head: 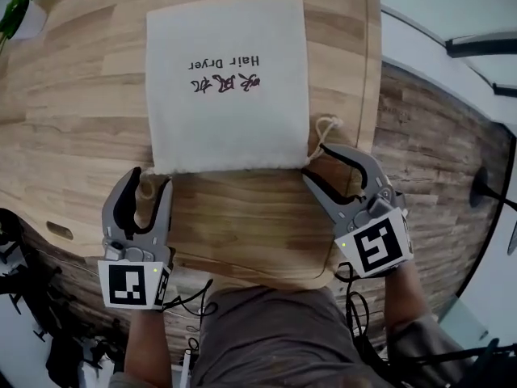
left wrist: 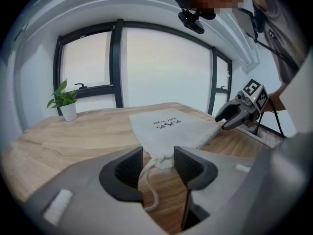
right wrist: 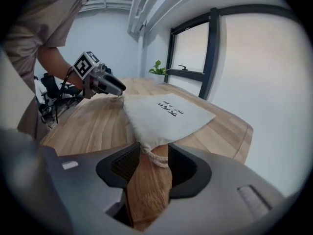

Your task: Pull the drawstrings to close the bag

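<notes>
Grasp step pending: left hand-held gripper (head: 148, 181) and right hand-held gripper (head: 325, 165) both wide, each straddling a drawstring end (left wrist: 149, 180) of the bag (head: 226, 87); next move, likely: clamp both, pull apart.

The bag (head: 228, 83) is matt, off-white woven cloth — its drawstring (right wrist: 158, 158) a twisted cord. The table (head: 242, 225) is smooth, pale, grained wood. The left gripper (head: 149, 180) and right gripper (head: 321, 162) look matt grey plastic, ribbed black inside.
</notes>
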Demonstrator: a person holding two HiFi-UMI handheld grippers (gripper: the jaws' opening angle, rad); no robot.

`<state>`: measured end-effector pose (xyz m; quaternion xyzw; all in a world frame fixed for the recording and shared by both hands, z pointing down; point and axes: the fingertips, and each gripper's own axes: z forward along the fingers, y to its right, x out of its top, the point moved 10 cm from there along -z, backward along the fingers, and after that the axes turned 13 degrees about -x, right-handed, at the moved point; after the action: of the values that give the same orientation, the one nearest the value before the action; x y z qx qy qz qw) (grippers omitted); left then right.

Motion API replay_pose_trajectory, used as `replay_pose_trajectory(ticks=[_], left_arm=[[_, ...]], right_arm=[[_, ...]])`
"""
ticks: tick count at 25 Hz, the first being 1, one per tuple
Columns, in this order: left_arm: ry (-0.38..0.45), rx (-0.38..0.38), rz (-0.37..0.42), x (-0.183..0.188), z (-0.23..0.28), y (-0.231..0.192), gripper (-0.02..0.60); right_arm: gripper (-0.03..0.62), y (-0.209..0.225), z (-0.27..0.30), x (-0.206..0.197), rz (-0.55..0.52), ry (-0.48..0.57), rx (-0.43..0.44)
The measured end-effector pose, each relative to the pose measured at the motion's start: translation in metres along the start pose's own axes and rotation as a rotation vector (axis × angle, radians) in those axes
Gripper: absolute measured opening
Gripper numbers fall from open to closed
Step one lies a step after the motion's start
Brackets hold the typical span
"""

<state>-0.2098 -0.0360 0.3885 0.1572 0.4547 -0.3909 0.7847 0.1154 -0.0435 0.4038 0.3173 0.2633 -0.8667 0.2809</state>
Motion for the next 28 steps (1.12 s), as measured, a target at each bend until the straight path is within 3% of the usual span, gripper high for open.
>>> replay_pose_trajectory(ticks=[8, 12, 13, 15, 16, 19, 23, 28], left_arm=[[-0.069, -0.096, -0.016, -0.004, 0.010, -0.014, 0.204], [-0.142, -0.129, -0.021, -0.009, 0.010, -0.022, 0.204], [-0.165, -0.132, -0.023, -0.011, 0.011, -0.025, 0.198], [-0.210, -0.135, -0.021, -0.016, 0.011, -0.028, 0.120], [-0.226, -0.135, -0.011, -0.019, 0.012, -0.029, 0.008], [-0.243, -0.137, 0.042, -0.026, 0.012, -0.029, 0.009], [-0.261, -0.116, 0.037, -0.024, 0.013, -0.027, 0.008], [-0.309, -0.036, 0.065, -0.023, 0.011, -0.030, 0.008]], right_arm=[[0.189, 0.012, 0.015, -0.005, -0.067, -0.049, 0.141], [0.182, 0.012, 0.018, -0.002, -0.086, -0.089, 0.179], [0.158, 0.011, 0.018, 0.000, -0.103, -0.097, 0.175], [0.067, 0.009, 0.018, 0.001, -0.129, -0.103, 0.153], [0.066, 0.008, 0.018, 0.002, -0.132, -0.101, 0.140], [0.063, 0.006, 0.019, 0.003, -0.113, -0.111, 0.111], [0.055, 0.006, 0.017, 0.003, -0.050, -0.157, 0.076], [0.046, 0.003, 0.015, 0.002, -0.022, -0.202, 0.018]])
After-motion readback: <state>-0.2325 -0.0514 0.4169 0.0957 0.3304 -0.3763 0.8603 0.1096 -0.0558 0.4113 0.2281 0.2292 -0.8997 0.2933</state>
